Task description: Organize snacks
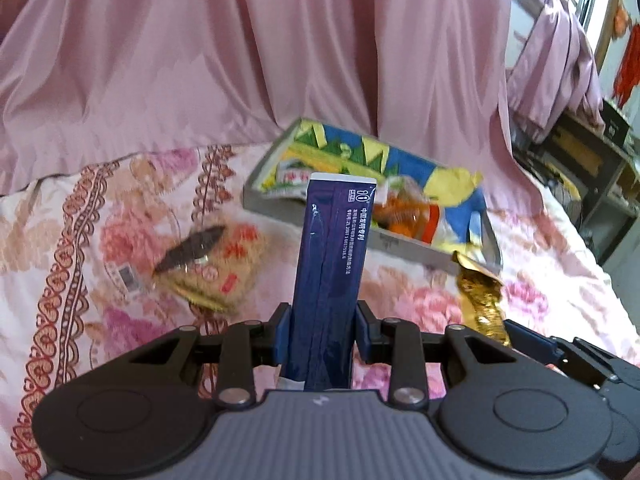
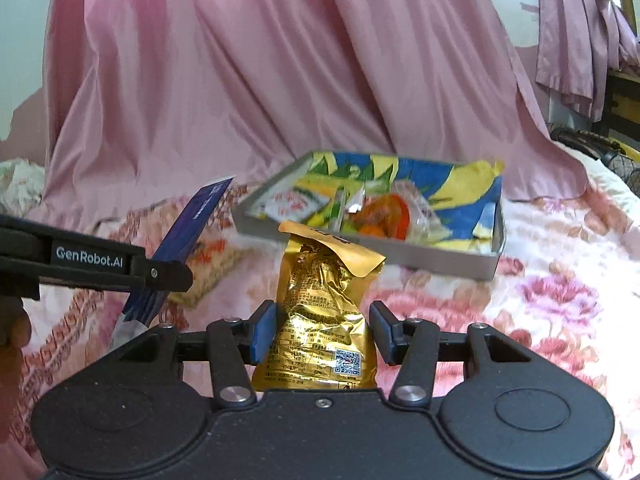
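1. The left gripper (image 1: 322, 330) pointed forward and downward, its blue pads (image 1: 282, 334) pressed on both sides of a dark blue packet (image 1: 330, 264).
2. The right gripper (image 2: 322, 332) pointed the same way, just to the right of the left one, its jaws clamped on a gold pouch (image 2: 320, 312).
3. Both grippers were off the bed.

Bed (image 2: 540, 300) covered by a pink floral bedspread. Lying directly on it: a grey shallow tray (image 2: 400, 258) lined with blue-and-yellow patterned paper and holding assorted snack packets, and, to the tray's left, a tan snack packet (image 1: 216, 264) with red print. Pink fabric (image 1: 240, 60) drapes onto the bed's far edge.
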